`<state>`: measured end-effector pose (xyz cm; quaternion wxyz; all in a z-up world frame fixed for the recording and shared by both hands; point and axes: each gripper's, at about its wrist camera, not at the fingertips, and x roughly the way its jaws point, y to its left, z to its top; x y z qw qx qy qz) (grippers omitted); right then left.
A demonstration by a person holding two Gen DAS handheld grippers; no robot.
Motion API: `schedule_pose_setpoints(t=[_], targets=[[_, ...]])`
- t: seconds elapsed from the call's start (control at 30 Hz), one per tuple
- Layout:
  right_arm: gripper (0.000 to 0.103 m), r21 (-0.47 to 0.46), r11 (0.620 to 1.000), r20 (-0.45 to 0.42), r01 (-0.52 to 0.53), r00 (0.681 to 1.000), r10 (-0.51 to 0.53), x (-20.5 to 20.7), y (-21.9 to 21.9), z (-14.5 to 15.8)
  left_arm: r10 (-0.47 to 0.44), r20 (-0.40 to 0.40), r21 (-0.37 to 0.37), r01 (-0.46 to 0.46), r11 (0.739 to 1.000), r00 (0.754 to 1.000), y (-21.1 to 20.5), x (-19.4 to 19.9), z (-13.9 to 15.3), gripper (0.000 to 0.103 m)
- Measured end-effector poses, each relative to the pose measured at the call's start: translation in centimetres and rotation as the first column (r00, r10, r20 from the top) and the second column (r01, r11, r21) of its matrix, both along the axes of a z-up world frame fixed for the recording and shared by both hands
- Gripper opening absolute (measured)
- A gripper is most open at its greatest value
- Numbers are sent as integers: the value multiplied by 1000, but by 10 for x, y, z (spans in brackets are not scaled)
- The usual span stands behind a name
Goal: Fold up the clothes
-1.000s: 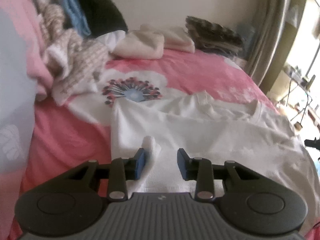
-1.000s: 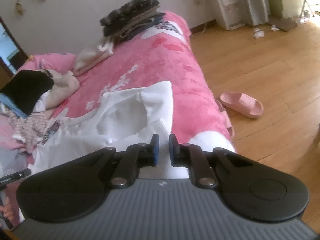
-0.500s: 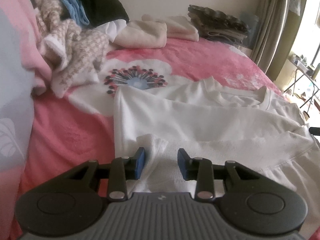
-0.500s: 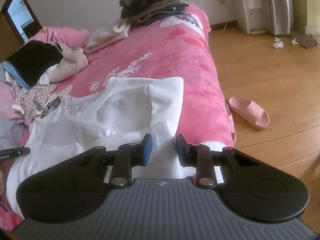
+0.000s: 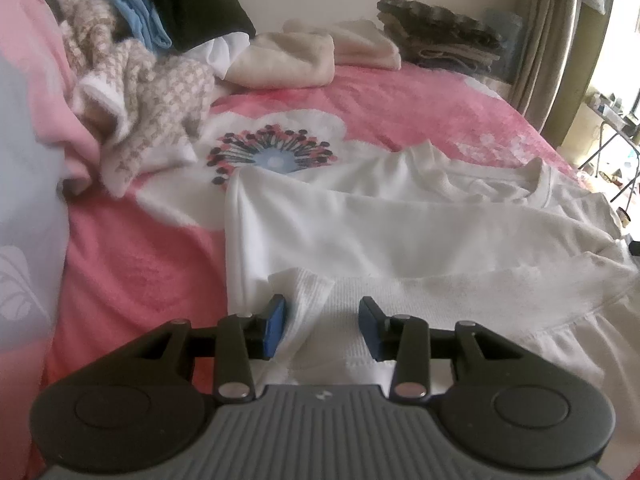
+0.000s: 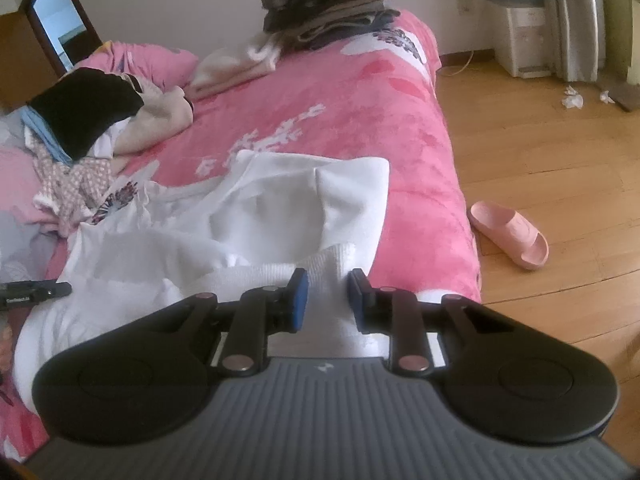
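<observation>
A white sweater (image 5: 400, 232) lies spread across the pink bedspread (image 5: 420, 112). Its ribbed hem (image 5: 420, 292) is folded over its body. My left gripper (image 5: 322, 316) hovers low over that hem at the sweater's left corner. Its jaws are opening, and a fold of hem lies loosely between them, against the left pad only. In the right wrist view the sweater (image 6: 280, 208) reaches the bed's edge. My right gripper (image 6: 326, 292) stands open with a bunch of the hem (image 6: 256, 272) slack between its blue pads. The left gripper's tip (image 6: 32, 292) shows at that view's left edge.
A heap of unfolded clothes (image 5: 140, 60) sits at the back left. Folded cream garments (image 5: 288, 56) and a dark folded stack (image 6: 328, 4) lie at the far end. Right of the bed is wooden floor (image 6: 560, 140) with a pink slipper (image 6: 512, 236).
The ribbed hem has been carried over the sweater's body and now lies on it. The right jaws have spread from nearly shut. The left jaws have widened a little.
</observation>
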<state>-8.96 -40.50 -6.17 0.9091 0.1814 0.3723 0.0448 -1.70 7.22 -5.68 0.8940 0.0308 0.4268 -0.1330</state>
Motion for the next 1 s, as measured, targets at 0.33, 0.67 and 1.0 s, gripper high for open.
schedule_pose_setpoints(t=[0.33,0.67,1.0], targets=[[17,60,998,45,-25,999,22,-12,0,7,8,-22,46,-7,999,1000,-9,3,1,44],[18,74,997,56,-34,998,30,-10,6,6,4,-32,82,-2,997,999,-15,4,2,45],[20,81,996,38,-23,999,20,-8,8,1,0,-29,100,3,995,1000,-18,3,2,45]])
